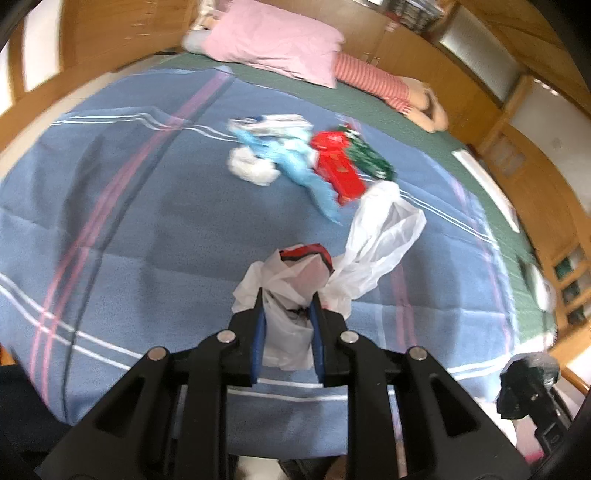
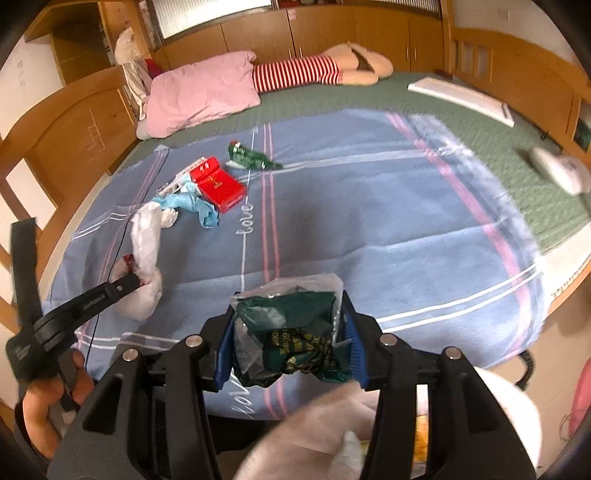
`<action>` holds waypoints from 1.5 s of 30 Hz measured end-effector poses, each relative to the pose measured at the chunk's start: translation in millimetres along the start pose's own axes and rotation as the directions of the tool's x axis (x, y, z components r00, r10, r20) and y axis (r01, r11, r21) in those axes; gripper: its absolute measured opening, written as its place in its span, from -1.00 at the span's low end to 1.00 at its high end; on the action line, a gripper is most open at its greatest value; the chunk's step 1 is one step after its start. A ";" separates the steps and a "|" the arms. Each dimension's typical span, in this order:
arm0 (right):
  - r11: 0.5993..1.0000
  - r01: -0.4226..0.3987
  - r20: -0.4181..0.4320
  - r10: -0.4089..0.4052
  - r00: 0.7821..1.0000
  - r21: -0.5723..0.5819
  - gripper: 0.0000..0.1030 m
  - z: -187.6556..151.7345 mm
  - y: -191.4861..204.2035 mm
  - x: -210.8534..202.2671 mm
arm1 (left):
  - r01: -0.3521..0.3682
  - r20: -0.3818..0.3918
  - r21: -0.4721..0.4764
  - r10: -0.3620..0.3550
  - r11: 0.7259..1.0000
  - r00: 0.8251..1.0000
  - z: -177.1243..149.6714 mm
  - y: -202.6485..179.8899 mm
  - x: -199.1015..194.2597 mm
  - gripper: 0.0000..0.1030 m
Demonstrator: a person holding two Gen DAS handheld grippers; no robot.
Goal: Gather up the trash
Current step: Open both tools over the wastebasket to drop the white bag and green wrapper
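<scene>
My left gripper (image 1: 286, 301) is shut on a white plastic bag (image 1: 376, 236) with a red item inside, low over the blue blanket; it also shows in the right wrist view (image 2: 123, 286) with the bag (image 2: 146, 240). My right gripper (image 2: 290, 321) is shut on a crumpled dark green wrapper (image 2: 295, 332) near the bed's front edge. More trash lies on the blanket: a red box (image 1: 338, 168) (image 2: 218, 186), light blue plastic (image 1: 295, 162) (image 2: 192, 205), a white tissue wad (image 1: 251, 168), a green wrapper (image 1: 369, 157) (image 2: 251, 158).
A pink pillow (image 2: 199, 92) and a striped plush toy (image 2: 314, 72) lie at the bed's head. A wooden bed frame and cabinets (image 2: 332, 29) surround the bed. A white flat box (image 2: 461, 98) rests on the green sheet at right. A pale bag (image 2: 332, 443) blurs below my right gripper.
</scene>
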State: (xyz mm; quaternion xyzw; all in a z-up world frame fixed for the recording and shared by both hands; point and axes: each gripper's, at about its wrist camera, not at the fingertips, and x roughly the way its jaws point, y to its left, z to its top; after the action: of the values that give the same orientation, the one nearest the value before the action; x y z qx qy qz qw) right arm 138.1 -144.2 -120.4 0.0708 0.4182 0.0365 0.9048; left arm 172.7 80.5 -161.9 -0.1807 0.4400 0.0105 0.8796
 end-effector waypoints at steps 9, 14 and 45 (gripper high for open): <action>0.995 0.096 -0.097 -0.097 0.991 -0.011 -0.03 -56.5 -47.9 -42.5 | 0.447 -0.150 0.179 -0.424 0.877 0.893 -17.7 -49.4 -6.6 -0.58; 0.993 0.095 -0.316 -0.067 0.946 0.073 0.10 -105.0 -78.1 -21.0 | 0.518 -0.209 0.245 -0.477 0.819 0.853 -28.8 -66.2 -8.6 -0.58; 0.853 0.118 0.013 -0.145 0.989 0.508 0.44 -63.9 -146.0 -92.7 | 0.294 -0.107 0.382 -0.274 0.876 0.956 -63.8 -96.2 -7.7 0.77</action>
State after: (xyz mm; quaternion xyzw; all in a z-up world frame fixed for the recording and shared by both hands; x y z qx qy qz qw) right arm 30.4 -293.7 -114.7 0.2778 0.3939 -0.1384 0.8652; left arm 135.9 -29.2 -161.2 -0.0631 0.4236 -0.2116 0.8785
